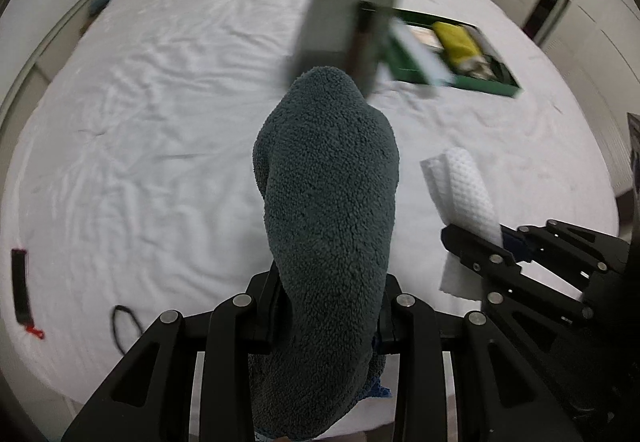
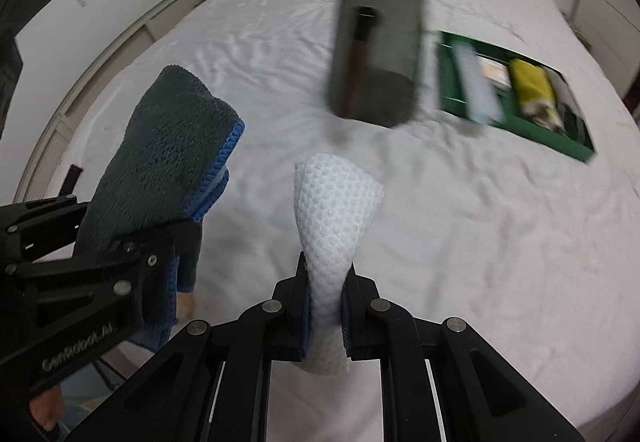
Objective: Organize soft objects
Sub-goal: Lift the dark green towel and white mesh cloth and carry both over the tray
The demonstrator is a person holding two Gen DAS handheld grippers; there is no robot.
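So both claws are loaded right now: the left gripper (image 1: 328,326) is clamped on a rolled-up teal-grey fleece towel (image 1: 332,209) with a blue stitched edge, and the right gripper (image 2: 326,306) is pinched tight on a folded white waffle-weave cloth (image 2: 334,209). Both bundles stick out forward along the fingers, long axis pointing away from the cameras, and both hang above the white bedsheet (image 1: 160,101) rather than resting on it. The thing that matters for the next move, I'd guess, is the green tray (image 2: 576,149) further up the bed and off to the right. It already holds a yellow rolled cloth (image 2: 528,85) and a couple of other rolls beside it, lined up side by side. It sits right of both grippers, so the right hand with the white cloth looks like the nearer one, and the left one would have to cross over more. What's annoying: a blurry grey cylinder-looking container (image 2: 380,29) with something like a brush inside sits in front of the tray's near-left end in both views, so I can't tell how much free room is left there. The far rolls are too smeared to identify. There's also a small black strap-like thing (image 1: 20,286) at the left edge of the bed, no idea what it is.
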